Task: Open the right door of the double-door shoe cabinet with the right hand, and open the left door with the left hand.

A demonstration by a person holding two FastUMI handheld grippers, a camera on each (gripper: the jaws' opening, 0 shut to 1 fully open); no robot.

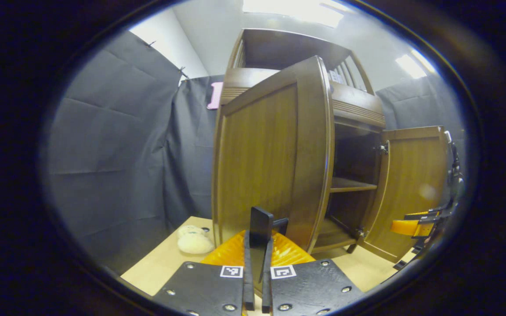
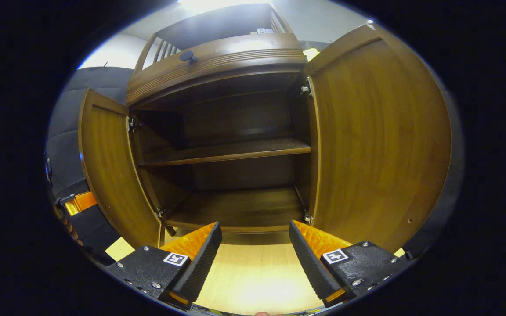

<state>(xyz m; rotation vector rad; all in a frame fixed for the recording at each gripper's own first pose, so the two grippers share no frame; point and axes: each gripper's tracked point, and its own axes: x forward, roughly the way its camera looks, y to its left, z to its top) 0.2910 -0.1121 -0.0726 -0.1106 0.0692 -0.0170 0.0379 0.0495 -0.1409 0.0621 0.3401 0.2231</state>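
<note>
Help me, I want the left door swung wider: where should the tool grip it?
The dark handle low on the left door, near its free edge. It is a thin upright slab standing off the panel, so come from the front, one finger on each flat side.

The left door (image 1: 275, 162) hides the cabinet's left half.

Right gripper (image 2: 255, 245) gapes before shoe cabinet (image 2: 218, 57), both doors open
</note>
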